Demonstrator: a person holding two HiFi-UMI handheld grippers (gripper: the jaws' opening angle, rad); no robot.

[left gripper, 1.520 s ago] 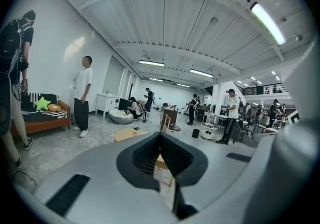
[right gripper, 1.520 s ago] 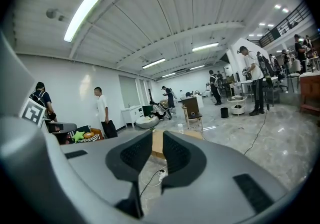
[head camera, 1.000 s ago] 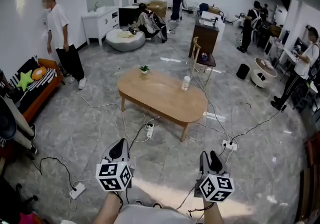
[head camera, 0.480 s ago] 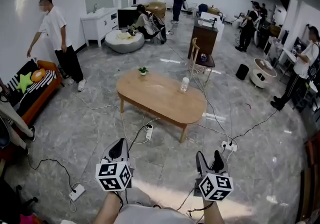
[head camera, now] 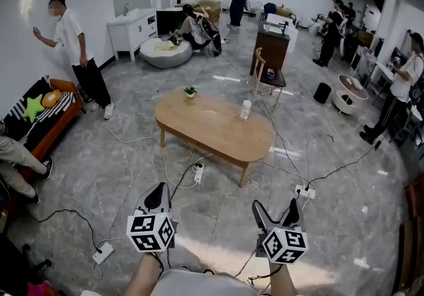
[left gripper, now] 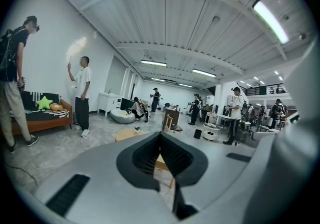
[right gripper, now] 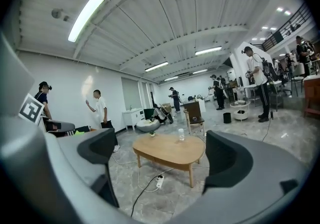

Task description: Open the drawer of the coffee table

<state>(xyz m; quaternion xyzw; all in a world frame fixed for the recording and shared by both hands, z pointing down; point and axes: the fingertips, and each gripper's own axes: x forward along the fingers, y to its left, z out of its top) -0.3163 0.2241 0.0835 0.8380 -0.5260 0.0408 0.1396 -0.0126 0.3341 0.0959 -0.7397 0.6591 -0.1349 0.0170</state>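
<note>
A light wooden coffee table (head camera: 215, 126) with rounded ends stands on the grey marble floor, well ahead of both grippers. A small potted plant (head camera: 191, 91) and a clear bottle (head camera: 246, 110) stand on it. In the right gripper view the coffee table (right gripper: 169, 150) shows between the jaws, far off. My left gripper (head camera: 158, 199) hangs low at the left with its jaws together and nothing in them. My right gripper (head camera: 275, 211) hangs low at the right; its jaws are opening wide, with nothing between them. The drawer front is not clearly seen.
Cables and power strips (head camera: 197, 172) lie on the floor between me and the table. A wooden chair (head camera: 266, 76) stands behind the table. An orange sofa (head camera: 46, 119) is at the left wall. Several people stand around the room.
The right gripper's jaws have spread from nearly together to wide apart. The left gripper has stayed put. The person by the left wall has shifted pose.
</note>
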